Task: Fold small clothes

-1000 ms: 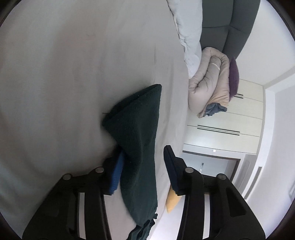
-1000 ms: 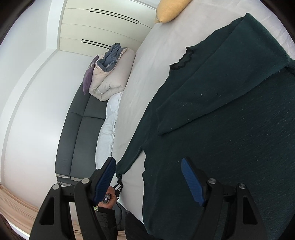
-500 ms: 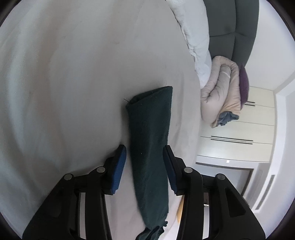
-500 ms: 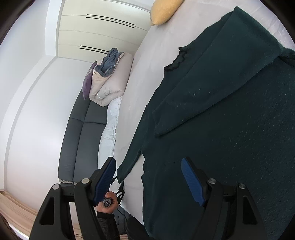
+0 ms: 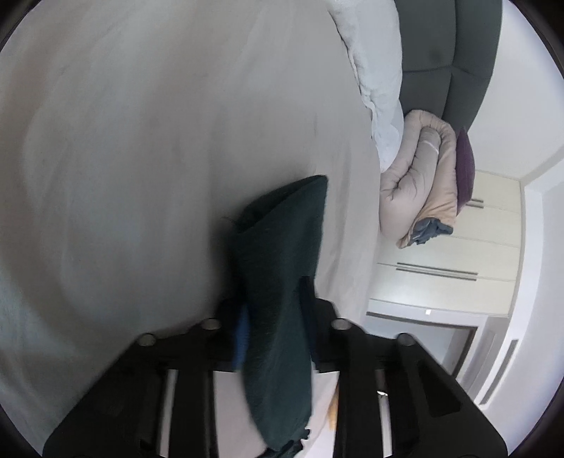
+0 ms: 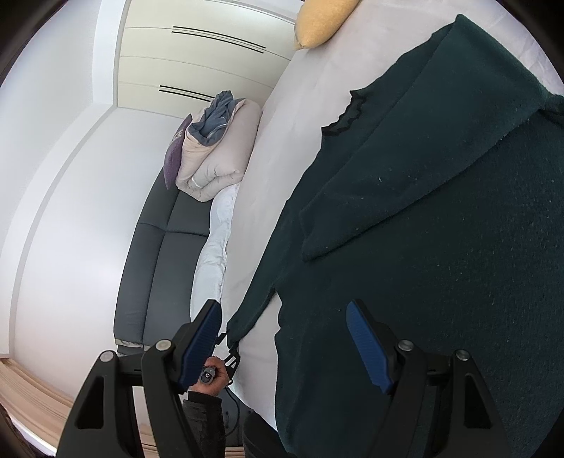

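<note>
A dark green sweater point(image 6: 423, 246) lies spread on the pale bed sheet point(image 6: 282, 123), one sleeve folded across its body. Its other sleeve point(image 5: 282, 253) runs between the fingers of my left gripper point(image 5: 273, 310), which is shut on it just above the sheet point(image 5: 141, 141). My right gripper point(image 6: 285, 338) is open and empty, hovering over the sweater's lower left edge; its blue pads point(image 6: 366, 348) stand wide apart. The left gripper and the hand holding it point(image 6: 211, 377) show below the sleeve end in the right wrist view.
A rolled beige duvet with a purple cushion point(image 5: 423, 183) and a white quilt point(image 5: 380, 88) lie against a dark grey headboard point(image 5: 451, 53). A yellow pillow point(image 6: 317, 21) sits at the bed's far corner. White wardrobe doors point(image 6: 211, 60) stand behind.
My left gripper has closed onto the sleeve; its fingers stood apart around it before. The right gripper has stayed open, barely shifting over the sweater.
</note>
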`<action>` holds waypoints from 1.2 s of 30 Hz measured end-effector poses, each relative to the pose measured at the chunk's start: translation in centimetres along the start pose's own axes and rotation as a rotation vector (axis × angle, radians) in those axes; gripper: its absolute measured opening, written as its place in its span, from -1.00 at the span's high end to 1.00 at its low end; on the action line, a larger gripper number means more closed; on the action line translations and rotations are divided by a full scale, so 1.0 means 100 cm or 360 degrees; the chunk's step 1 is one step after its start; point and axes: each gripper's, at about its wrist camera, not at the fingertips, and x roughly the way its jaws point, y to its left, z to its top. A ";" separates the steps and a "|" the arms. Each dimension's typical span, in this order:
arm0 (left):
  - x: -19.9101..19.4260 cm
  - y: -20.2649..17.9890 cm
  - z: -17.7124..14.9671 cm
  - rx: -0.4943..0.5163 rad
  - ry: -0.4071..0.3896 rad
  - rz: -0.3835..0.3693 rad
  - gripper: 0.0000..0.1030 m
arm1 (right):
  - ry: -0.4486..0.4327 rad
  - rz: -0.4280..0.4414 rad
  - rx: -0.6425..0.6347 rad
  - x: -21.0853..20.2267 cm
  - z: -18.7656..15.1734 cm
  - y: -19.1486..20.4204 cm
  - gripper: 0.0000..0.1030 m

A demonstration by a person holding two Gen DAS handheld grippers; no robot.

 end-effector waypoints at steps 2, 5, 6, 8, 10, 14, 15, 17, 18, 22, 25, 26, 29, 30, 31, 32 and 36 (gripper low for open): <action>0.003 -0.001 -0.002 0.0034 0.0011 0.0015 0.82 | -0.0005 0.0002 0.0007 0.000 0.000 -0.002 -0.49; 0.002 -0.024 -0.011 0.0193 -0.0026 0.0057 0.86 | -0.0018 0.0007 0.0012 -0.003 0.001 -0.005 -0.48; 0.002 -0.037 -0.018 0.0284 -0.0046 0.0070 0.87 | -0.0023 0.0006 0.0016 -0.004 0.002 -0.007 -0.47; 0.005 -0.073 -0.040 0.0520 -0.0053 0.0069 0.87 | -0.0038 0.0008 0.0030 -0.007 0.004 -0.011 -0.46; 0.012 -0.112 -0.073 0.0807 -0.0036 0.0075 0.87 | -0.0048 0.0007 0.0039 -0.009 0.007 -0.015 -0.45; 0.037 -0.179 -0.208 0.1766 0.0051 0.0146 0.87 | -0.0074 -0.0002 0.0047 -0.013 0.017 -0.024 -0.44; 0.043 -0.182 -0.250 0.2050 0.0046 0.0183 0.87 | -0.0081 -0.0001 0.0054 -0.013 0.020 -0.025 -0.44; 0.056 -0.165 -0.337 0.2598 0.0011 0.0252 0.87 | -0.0089 -0.0009 0.0069 -0.011 0.029 -0.029 -0.44; 0.062 -0.146 -0.376 0.2849 -0.0001 0.0275 0.87 | -0.0083 -0.0019 0.0065 -0.009 0.033 -0.029 -0.44; 0.077 -0.090 -0.437 0.3183 0.0067 0.0318 0.87 | 0.0008 -0.0061 -0.0010 0.012 0.053 -0.022 -0.44; 0.077 -0.075 -0.447 0.3272 0.0017 0.0331 0.87 | 0.0120 -0.0071 -0.0064 0.042 0.070 -0.015 -0.44; 0.075 -0.076 -0.447 0.3271 -0.0007 0.0316 0.87 | 0.0160 -0.0079 -0.0060 0.058 0.076 -0.012 -0.44; 0.074 -0.081 -0.441 0.3250 -0.0045 0.0286 0.87 | 0.0286 -0.0003 -0.0032 0.099 0.085 -0.004 -0.43; 0.073 -0.081 -0.440 0.3243 -0.0044 0.0277 0.87 | 0.0335 0.0004 -0.0007 0.117 0.087 -0.003 -0.43; 0.069 -0.077 -0.441 0.3237 -0.0048 0.0264 0.87 | 0.0360 -0.0005 0.0010 0.129 0.089 -0.002 -0.44; 0.067 -0.077 -0.439 0.3227 -0.0049 0.0253 0.87 | 0.0408 0.0001 0.0034 0.148 0.090 -0.001 -0.44; 0.055 -0.083 -0.436 0.3200 -0.0057 0.0207 0.87 | 0.0506 -0.0015 0.0123 0.192 0.095 -0.001 -0.42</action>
